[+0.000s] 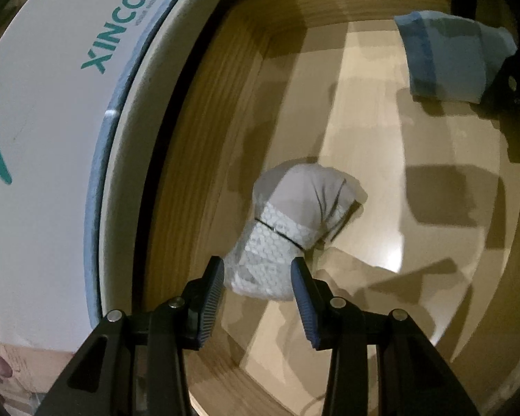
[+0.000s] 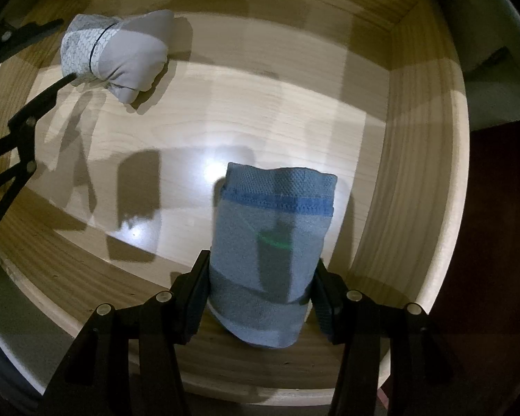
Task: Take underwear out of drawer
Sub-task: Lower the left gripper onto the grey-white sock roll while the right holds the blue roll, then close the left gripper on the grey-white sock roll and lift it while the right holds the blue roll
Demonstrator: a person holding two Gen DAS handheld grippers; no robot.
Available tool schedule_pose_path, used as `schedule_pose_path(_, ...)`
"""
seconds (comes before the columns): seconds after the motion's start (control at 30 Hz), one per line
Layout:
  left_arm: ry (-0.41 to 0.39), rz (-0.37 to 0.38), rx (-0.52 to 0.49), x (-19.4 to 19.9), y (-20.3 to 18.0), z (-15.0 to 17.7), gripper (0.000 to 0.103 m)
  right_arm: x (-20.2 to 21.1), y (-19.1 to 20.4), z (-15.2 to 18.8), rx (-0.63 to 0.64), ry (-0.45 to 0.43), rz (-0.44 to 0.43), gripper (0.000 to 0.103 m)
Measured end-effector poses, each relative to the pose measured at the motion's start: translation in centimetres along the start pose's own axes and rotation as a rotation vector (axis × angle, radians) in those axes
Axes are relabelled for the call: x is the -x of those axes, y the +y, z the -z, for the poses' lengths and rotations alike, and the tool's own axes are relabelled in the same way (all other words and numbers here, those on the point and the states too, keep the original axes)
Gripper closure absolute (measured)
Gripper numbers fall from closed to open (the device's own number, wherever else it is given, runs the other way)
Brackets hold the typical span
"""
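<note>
A wooden drawer [image 2: 419, 159] holds two rolls of underwear. In the right wrist view, my right gripper [image 2: 262, 258] points straight down and is shut on a blue knitted roll [image 2: 274, 228], with a pad pressing on each side. That blue roll [image 1: 457, 59] also shows at the top right of the left wrist view. A grey roll with a white scale-patterned band [image 1: 287, 228] lies on the drawer floor near the left wall. My left gripper [image 1: 257, 261] is open, its fingertips on either side of the roll's near end, which is not squeezed. The same roll [image 2: 121, 55] appears top left, with the left gripper's fingers [image 2: 48, 92] at its end.
A white cardboard box with teal XINCCI lettering [image 1: 52, 131] stands just outside the drawer's left wall [image 1: 204, 145]. The drawer floor [image 2: 260, 111] between the two rolls is bare wood with shadows. Beyond the right wall it is dark.
</note>
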State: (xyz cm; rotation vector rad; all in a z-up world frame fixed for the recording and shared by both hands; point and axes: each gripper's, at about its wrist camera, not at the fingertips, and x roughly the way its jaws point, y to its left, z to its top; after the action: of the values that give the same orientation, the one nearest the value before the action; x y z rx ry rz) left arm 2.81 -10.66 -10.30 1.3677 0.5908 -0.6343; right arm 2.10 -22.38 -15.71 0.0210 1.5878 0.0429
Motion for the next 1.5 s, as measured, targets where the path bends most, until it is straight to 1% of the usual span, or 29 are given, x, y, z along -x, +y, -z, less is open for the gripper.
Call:
schedule_pose_path(0.17, -0.019, 0.015, -0.032, -0.7, 0.0, -0.5, 0.062, -0.1, -0.1, 0.2, -0.006, -0.006, -0.005, 0.053)
schedule_pose_path(0.27, -0.001, 0.058, -0.047, -1.5, -0.2, -0.8, 0.062, -0.2, -0.2, 0.4, -0.007, -0.009, -0.007, 0.053)
schedule_pose_path(0.4, 0.005, 0.04, -0.067, -1.8, -0.5, -1.0, 0.061, -0.2, -0.4, 0.7, -0.01, -0.015, -0.014, 0.053)
schedule_pose_path(0.5, -0.003, 0.057, -0.052, -1.3, -0.2, -0.9, 0.061, -0.4, -0.8, 1.0, -0.009, -0.017, -0.026, 0.053)
schedule_pose_path(0.6, 0.008, 0.032, -0.096, -1.5, -0.7, -0.9, 0.061, -0.5, -1.0, 1.1, -0.012, -0.014, -0.046, 0.054)
schedule_pose_path(0.73, 0.015, 0.018, -0.111, -1.4, -0.7, -0.7, 0.058, -0.9, -2.4, 1.4, -0.074, 0.002, -0.13, 0.053)
schedule_pose_path(0.8, 0.021, 0.008, -0.121, -1.4, -0.7, -0.6, 0.054, -0.7, -2.4, 1.3, -0.075, 0.0, -0.128, 0.053)
schedule_pose_path(0.87, 0.031, -0.001, -0.146, -1.7, -1.0, -0.5, 0.048, -0.8, -2.3, 1.5, -0.071, 0.001, -0.113, 0.054)
schedule_pose_path(0.97, 0.026, -0.036, -0.176, -1.9, -1.5, -0.5, 0.047, -1.0, -1.9, 1.6, -0.062, 0.005, -0.107, 0.054)
schedule_pose_path(1.07, 0.021, -0.056, -0.193, -2.0, -1.8, -0.5, 0.047, -1.3, -1.7, 1.6, -0.066, 0.009, -0.115, 0.054)
schedule_pose_path(1.13, 0.019, -0.065, -0.205, -3.8, -1.7, -1.4, 0.047, -1.1, -1.3, 1.6, -0.066, 0.008, -0.114, 0.054)
schedule_pose_path(1.3, -0.005, -0.082, -0.227, -3.9, -1.8, -1.2, 0.047, -1.0, -1.2, 1.6, -0.068, 0.008, -0.114, 0.054)
schedule_pose_path(1.33, -0.012, -0.089, -0.23, -3.4, -2.3, -1.3, 0.047, -1.0, -1.1, 1.6, -0.068, 0.008, -0.114, 0.054)
schedule_pose_path(1.4, -0.013, -0.098, -0.24, -3.3, -2.6, -1.3, 0.051, -1.0, -1.2, 1.5, -0.067, 0.008, -0.114, 0.054)
schedule_pose_path(1.43, -0.009, -0.113, -0.244, -3.4, -2.6, -1.3, 0.058, -1.0, -1.1, 1.6, -0.068, 0.007, -0.115, 0.054)
schedule_pose_path(1.5, -0.004, -0.113, -0.243, -3.4, -2.6, -1.2, 0.061, -1.1, 0.3, 1.3, -0.068, 0.008, -0.114, 0.054)
